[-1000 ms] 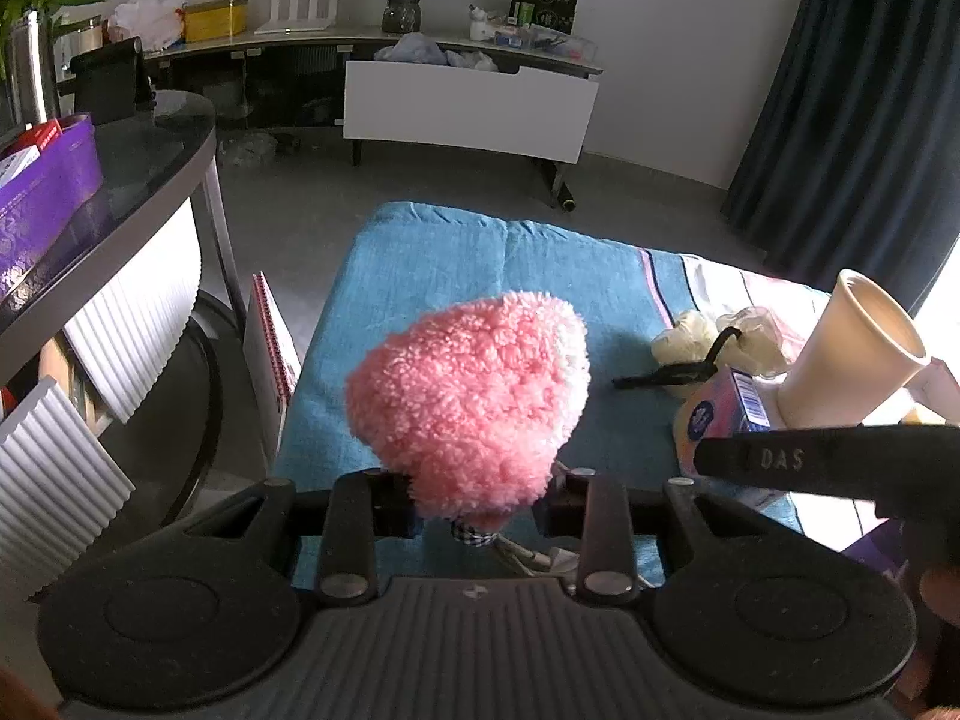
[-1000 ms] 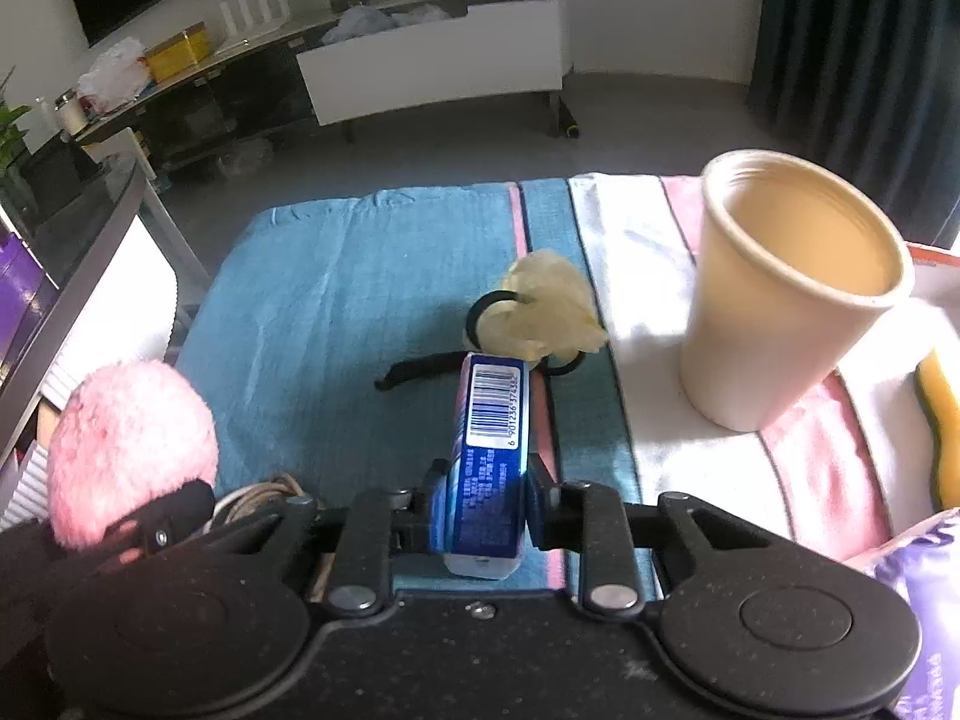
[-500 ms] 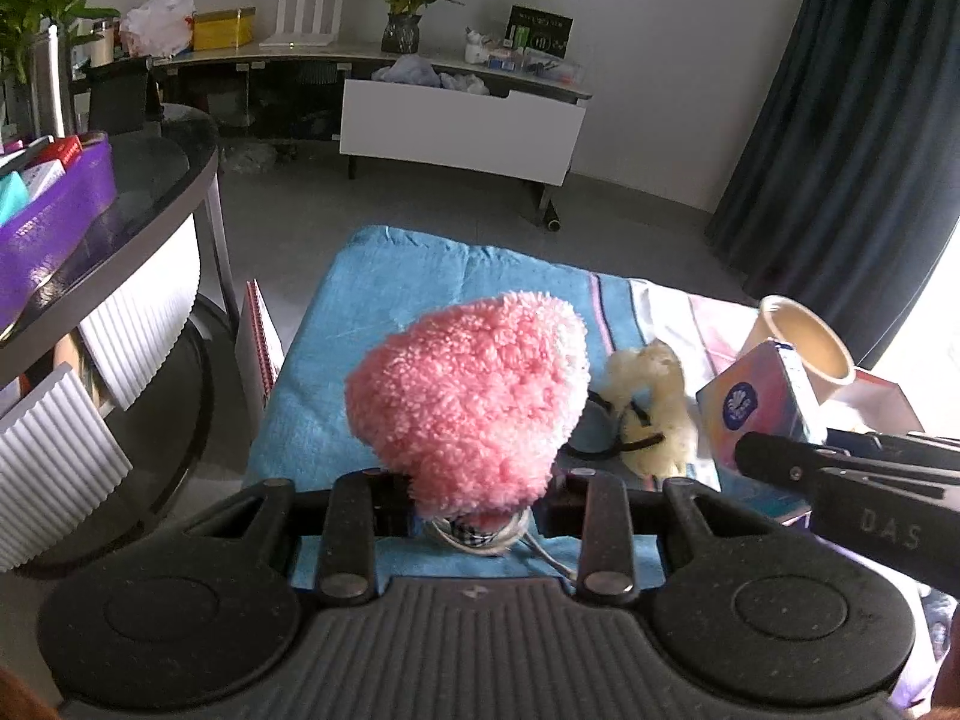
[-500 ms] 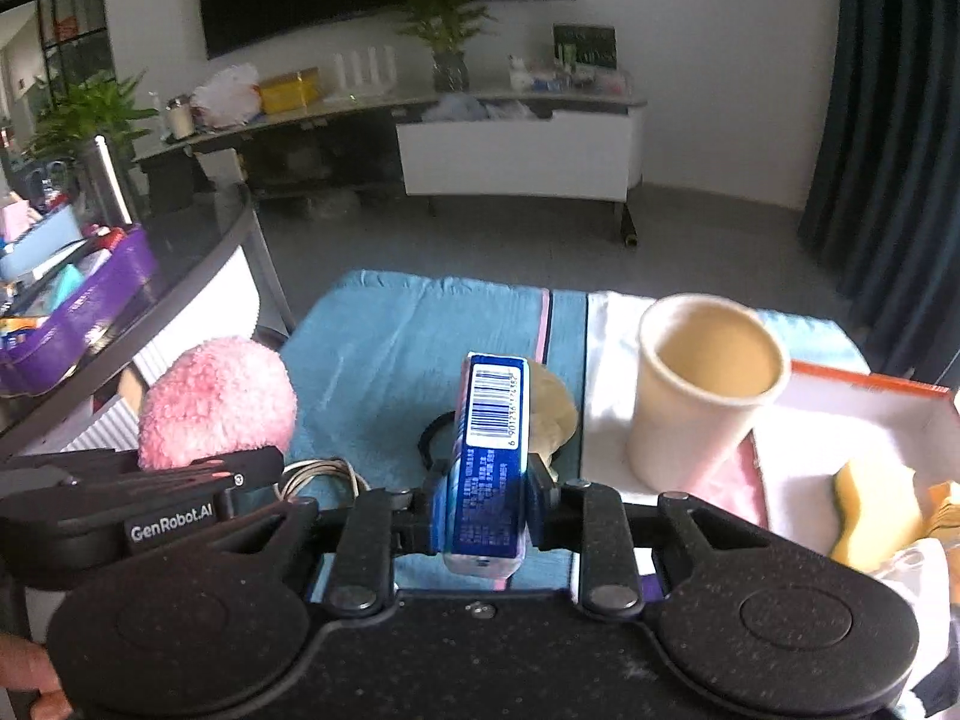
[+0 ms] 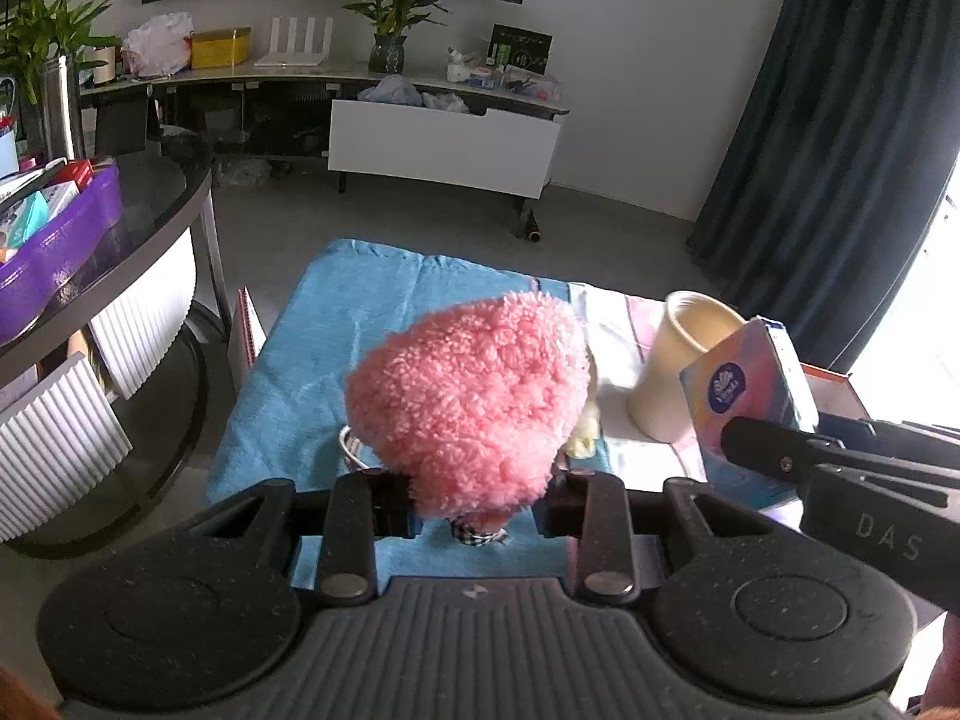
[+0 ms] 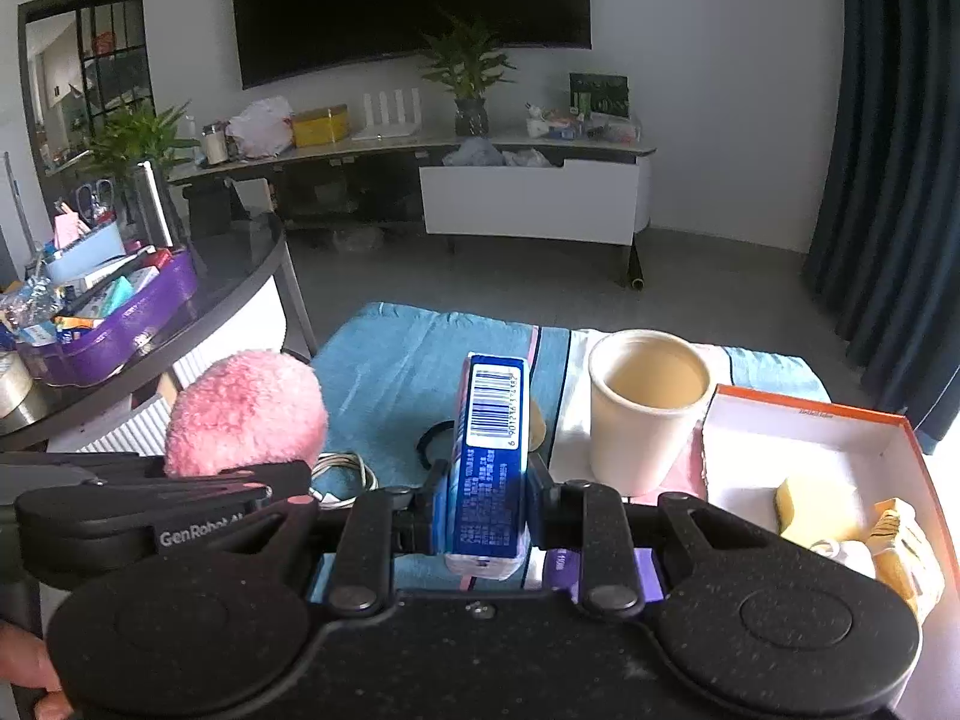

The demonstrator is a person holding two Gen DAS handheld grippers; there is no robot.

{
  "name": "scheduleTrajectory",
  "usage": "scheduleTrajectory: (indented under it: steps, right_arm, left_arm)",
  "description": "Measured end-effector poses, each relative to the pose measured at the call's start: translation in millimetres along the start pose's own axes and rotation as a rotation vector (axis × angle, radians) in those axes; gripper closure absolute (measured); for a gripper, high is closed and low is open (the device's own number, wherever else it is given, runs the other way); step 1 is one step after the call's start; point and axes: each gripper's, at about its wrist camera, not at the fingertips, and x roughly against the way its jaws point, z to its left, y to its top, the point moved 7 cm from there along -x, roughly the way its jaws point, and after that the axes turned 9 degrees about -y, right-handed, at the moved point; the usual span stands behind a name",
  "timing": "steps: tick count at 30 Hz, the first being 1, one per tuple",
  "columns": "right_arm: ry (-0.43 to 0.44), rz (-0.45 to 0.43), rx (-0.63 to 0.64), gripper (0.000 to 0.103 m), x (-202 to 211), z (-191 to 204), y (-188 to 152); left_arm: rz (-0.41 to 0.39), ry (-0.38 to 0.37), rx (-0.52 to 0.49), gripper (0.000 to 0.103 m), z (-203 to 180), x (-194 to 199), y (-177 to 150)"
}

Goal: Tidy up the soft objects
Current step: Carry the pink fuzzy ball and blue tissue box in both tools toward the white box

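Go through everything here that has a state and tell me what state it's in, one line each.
Left gripper: jaws shut on the pink plush, held above the towel.
Right gripper: jaws shut on the tissue pack, held upright.
Cup: upright on the towel, empty.
Box: open, holding a yellow sponge.
Cable: coiled, lying on the towel.

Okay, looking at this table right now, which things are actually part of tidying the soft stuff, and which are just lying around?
Part of the job:
- pink fluffy ball, held by the left gripper
- tissue pack, held by the right gripper
- open box with soft items inside

Lying about:
- paper cup
- white cable
- purple tray on the side table
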Motion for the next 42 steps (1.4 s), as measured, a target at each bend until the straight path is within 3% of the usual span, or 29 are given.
scheduleTrajectory:
  steps: [13,42]
  right_arm:
    - [-0.017,-0.061,-0.033,0.072,31.3,-45.1,2.1]
    - [-0.116,-0.09,-0.129,0.072,55.1,-141.6,-9.3]
  left_arm:
    - [-0.015,-0.025,-0.048,0.07,-47.0,12.0,-2.4]
    - [0.02,-0.124,-0.168,0.069,-135.1,-10.5,-7.9]
